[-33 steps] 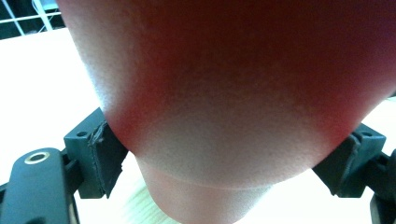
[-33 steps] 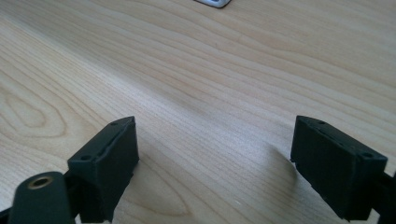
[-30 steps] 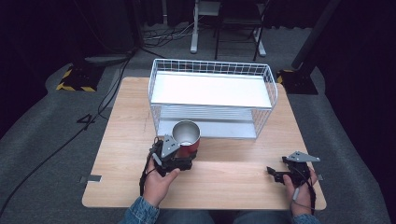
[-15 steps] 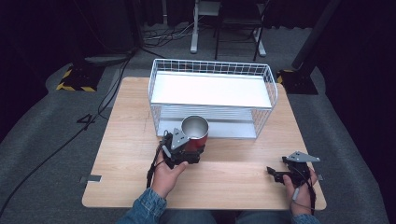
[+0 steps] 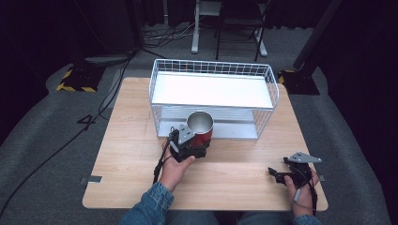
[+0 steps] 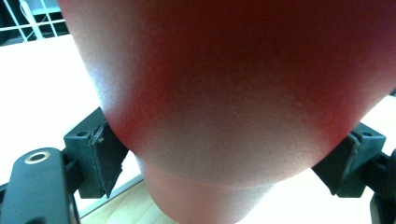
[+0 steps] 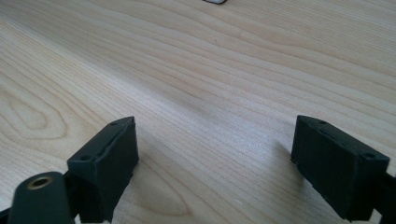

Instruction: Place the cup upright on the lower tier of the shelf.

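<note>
Right now the left gripper point(image 5: 196, 146) is clamped on a red cup point(image 5: 201, 130), its two black jaws pressed against either side of the cup's lower body. In the left gripper view the cup point(image 6: 224, 93) sits so close that its red wall spans nearly the whole frame, with a pad point(image 6: 105, 158) touching each flank. From the high view the cup stands upright, its shiny metal inside open to the camera, held just in front of the lower opening of a white wire rack point(image 5: 213, 75). Whether the cup's base touches the wooden surface point(image 5: 126, 136) or hangs slightly above it I cannot tell. The rack stands toward the far side of the surface and carries a white shelf point(image 5: 211, 90) on top, with a second level beneath it behind the cup. The person's left hand point(image 5: 174, 169) comes in from the bottom edge, a denim sleeve point(image 5: 148, 206) on the forearm.

The right gripper point(image 5: 277, 174) lies low at the near right corner of the surface, well apart from the cup and rack. Its jaws stand wide apart with nothing between them; the right gripper view shows bare wood grain point(image 7: 210, 93) between the two black pads point(image 7: 109, 154).
</note>
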`<state>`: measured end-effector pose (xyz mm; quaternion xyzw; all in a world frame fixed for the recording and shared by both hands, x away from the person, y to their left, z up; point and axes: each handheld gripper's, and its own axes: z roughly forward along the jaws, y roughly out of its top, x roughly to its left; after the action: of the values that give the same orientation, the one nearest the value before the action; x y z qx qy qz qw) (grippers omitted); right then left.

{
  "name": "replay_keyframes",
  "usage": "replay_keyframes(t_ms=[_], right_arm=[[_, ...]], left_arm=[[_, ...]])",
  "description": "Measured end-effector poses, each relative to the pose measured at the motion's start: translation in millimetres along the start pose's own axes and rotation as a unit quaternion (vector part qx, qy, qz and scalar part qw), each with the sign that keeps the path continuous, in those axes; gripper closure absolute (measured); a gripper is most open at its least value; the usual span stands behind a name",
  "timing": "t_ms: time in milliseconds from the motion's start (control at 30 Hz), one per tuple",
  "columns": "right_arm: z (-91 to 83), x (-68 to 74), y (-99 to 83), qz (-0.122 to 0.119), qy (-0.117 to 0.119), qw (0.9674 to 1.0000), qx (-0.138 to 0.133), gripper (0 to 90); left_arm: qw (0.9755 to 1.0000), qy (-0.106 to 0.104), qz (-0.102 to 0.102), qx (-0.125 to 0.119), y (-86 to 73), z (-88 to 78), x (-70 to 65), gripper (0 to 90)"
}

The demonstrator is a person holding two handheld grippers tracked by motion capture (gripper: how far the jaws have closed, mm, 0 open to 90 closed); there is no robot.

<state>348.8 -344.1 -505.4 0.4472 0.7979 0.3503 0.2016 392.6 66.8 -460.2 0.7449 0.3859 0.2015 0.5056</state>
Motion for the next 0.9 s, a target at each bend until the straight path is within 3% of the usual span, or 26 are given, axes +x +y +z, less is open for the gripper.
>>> replay_keyframes(t_ms=[333,567,733,900], right_arm=[[0.0,0.0,0.0,0.000,0.000,1.0000,0.000,14.9],[-0.1,0.1,0.0,0.000,-0.001,1.0000,0.000,14.9],[0.0,0.0,0.0,-0.002,-0.002,1.0000,-0.001,14.9],[0.0,0.0,0.0,-0.001,-0.002,1.0000,-0.001,15.0]], left_arm=[[0.9999,0.005,0.009,-0.004,7.0,25.5,0.4,15.7],[0.9999,0.013,-0.002,-0.010,4.6,40.6,4.0,15.7],[0.9989,0.038,-0.013,-0.024,0.9,53.7,10.3,15.7],[0.9981,0.055,-0.016,-0.021,3.3,62.4,14.7,15.6]])
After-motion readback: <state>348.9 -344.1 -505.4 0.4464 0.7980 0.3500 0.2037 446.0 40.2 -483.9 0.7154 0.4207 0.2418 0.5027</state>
